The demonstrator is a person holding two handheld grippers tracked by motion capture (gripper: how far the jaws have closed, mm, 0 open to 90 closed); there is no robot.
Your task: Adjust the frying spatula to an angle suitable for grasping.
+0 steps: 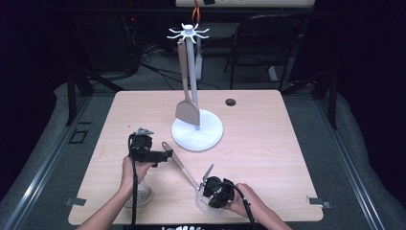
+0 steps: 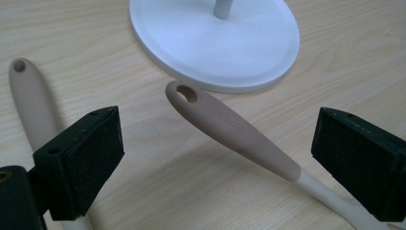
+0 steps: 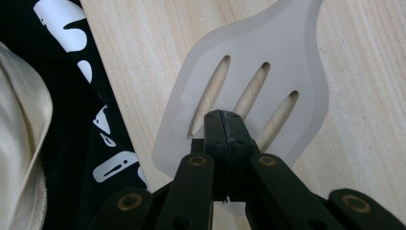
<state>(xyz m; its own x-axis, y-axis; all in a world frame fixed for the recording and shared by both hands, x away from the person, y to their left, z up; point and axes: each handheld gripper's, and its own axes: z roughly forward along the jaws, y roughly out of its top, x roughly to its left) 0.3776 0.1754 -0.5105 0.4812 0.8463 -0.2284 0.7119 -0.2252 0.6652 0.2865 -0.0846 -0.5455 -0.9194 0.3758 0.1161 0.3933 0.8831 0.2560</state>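
The right gripper [image 3: 224, 117] pinches the light, bendy slotted spatula [image 3: 249, 91] blade low in the frame; its stiff handle [image 2: 234, 132] suits the left gripper's [image 2: 234, 158] spread jaws.

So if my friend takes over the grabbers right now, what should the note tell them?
Left gripper: open, jaws either side of the beige handle of the slotted translucent spatula, not pressing on it.
Right gripper: shut, over the spatula's slotted blade near the table's front edge.
Done: one beige solid turner hangs on the white hook stand.
Left: hang the slotted spatula, then probably the perforated beige spoon lying under the left forearm.
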